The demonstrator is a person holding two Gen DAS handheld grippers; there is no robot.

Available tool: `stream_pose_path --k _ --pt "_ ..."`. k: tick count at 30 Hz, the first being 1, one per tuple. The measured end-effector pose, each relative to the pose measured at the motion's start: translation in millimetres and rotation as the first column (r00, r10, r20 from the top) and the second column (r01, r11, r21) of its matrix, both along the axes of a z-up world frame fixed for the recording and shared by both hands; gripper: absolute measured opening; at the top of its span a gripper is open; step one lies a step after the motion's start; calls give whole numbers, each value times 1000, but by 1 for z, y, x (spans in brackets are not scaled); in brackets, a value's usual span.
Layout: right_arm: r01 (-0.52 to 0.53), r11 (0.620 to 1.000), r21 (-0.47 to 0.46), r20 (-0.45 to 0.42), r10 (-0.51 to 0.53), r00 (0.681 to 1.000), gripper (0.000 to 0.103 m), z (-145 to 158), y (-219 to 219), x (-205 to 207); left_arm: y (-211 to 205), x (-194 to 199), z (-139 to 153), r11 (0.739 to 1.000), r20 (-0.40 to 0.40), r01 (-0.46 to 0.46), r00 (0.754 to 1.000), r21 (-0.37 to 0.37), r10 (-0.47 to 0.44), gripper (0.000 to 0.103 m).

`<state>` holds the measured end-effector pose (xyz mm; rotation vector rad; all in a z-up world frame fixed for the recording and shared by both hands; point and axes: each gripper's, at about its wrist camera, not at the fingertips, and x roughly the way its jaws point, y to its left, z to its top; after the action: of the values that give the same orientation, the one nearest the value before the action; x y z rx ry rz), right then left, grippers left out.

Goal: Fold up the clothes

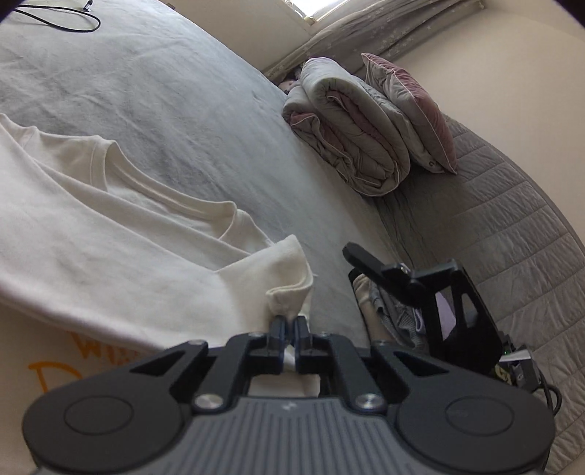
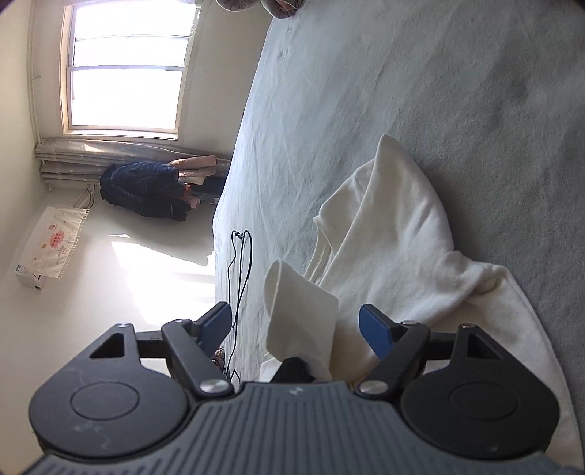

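Left tool point(image 1: 289, 325) black linkages, silver screws, ribbed grey body; right tool point(image 2: 299, 325) blue pads point(image 2: 374, 330)

You've got a grey bedsheet point(image 1: 164, 91) with a black cable point(image 1: 58, 22) on it — rolled quilt point(image 1: 351, 139) and pink pillow point(image 1: 413, 109) at the headboard point(image 1: 512, 226), window point(image 2: 124, 73) behind.

Bright daylight, window point(image 2: 126, 78) blown out, fisheye-bent dark corners, soft foreground

The left gripper point(image 1: 289, 323) has its two fingers pressed together, pinching a fold of white cloth near the bed's edge. The right gripper point(image 2: 301, 323) hangs with its blue-padded fingers point(image 2: 374, 330) spread wide apart, nothing clamped between them.
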<state>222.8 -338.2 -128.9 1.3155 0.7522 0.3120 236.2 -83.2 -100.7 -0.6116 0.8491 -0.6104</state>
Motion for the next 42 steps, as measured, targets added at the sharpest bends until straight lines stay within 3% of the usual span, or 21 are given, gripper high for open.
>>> stream_pose_path --k 1,4,6,8,10,11,17,22,25,30,32,35,39,42 --pt "2 1000 -3 -8 -2 1000 79 -2 0 2 0 -2 0 1000 0 20 1000 17 -20 11" --pt "-13 998 -62 -41 11 999 74 -4 5 7 13 -14 9 995 66 39 997 94 -46 43" --pt "-30 992 -125 -57 23 998 64 -3 9 9 30 -22 20 988 129 21 991 154 -41 49" --pt "-44 978 -203 -64 32 997 47 0 14 10 50 -27 28 976 178 -35 984 217 -5 56" --pt "-70 949 -308 -75 50 996 13 4 22 11 76 -30 35 953 232 -116 971 280 50 56" --pt "-82 931 -356 -72 60 996 8 7 26 12 88 -30 37 940 254 -154 964 306 75 56" --pt "-74 829 -554 59 128 990 8 63 44 18 152 -31 33 868 302 -305 934 392 192 56" --pt "-23 781 -625 150 149 977 8 105 43 26 166 -34 23 851 310 -318 930 417 195 55" --pt "-17 761 -648 143 144 979 8 103 40 35 157 -30 19 842 327 -305 931 445 163 53" --pt "-31 770 -637 98 122 988 8 86 38 49 141 -21 12 809 343 -277 934 519 99 41" --pt "-36 776 -629 80 111 991 8 81 37 54 139 -17 9 793 335 -275 937 544 95 27" --pt "-41 777 -628 63 103 993 8 77 34 54 138 -16 5 772 333 -271 939 575 81 16" --pt "-40 769 -638 50 93 994 8 71 31 55 140 -23 5 747 362 -276 931 605 51 9" --pt "-36 758 -651 47 88 995 7 69 29 53 146 -28 7 746 381 -283 923 603 42 7"
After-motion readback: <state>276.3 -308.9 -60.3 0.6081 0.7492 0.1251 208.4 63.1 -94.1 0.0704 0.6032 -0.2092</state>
